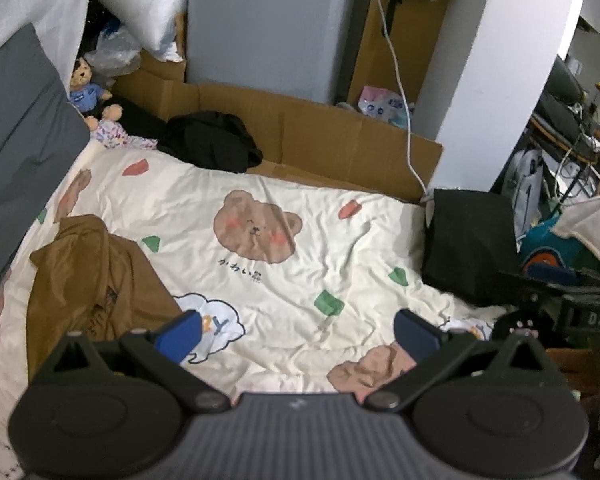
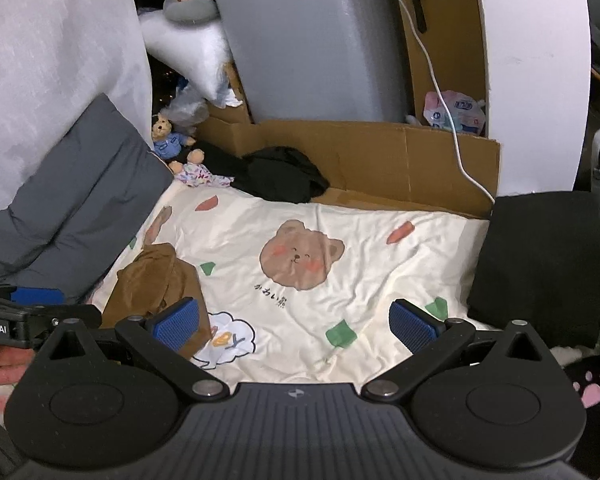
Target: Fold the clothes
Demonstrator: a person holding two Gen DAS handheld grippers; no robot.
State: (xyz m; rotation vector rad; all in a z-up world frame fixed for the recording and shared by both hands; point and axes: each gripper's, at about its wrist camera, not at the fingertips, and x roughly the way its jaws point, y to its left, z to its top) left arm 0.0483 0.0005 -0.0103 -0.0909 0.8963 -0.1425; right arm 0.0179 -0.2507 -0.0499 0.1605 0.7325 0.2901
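Observation:
A crumpled brown garment [image 1: 96, 280] [image 2: 156, 284] lies on the left side of the cream bear-print bedsheet [image 1: 300, 208] [image 2: 340, 232]. A folded black garment [image 1: 470, 244] [image 2: 540, 256] rests at the sheet's right edge. A loose black garment [image 1: 212, 140] [image 2: 284, 174] is heaped at the far edge. My left gripper [image 1: 298, 334] hovers open over the near sheet, its left pad [image 1: 180, 336] by the brown garment. My right gripper [image 2: 296, 322] is open too, nothing between its blue pads [image 2: 414, 322]. The left gripper's body [image 2: 28, 316] shows at the right wrist view's left edge.
A grey pillow [image 1: 16, 132] [image 2: 72, 200] lines the left side. Flattened cardboard [image 1: 320, 132] [image 2: 380, 156] stands behind the bed, with a teddy bear [image 1: 90, 92] [image 2: 170, 142], a grey appliance [image 1: 268, 28] and a white cable [image 1: 400, 92]. Clutter fills the right [image 1: 572, 140].

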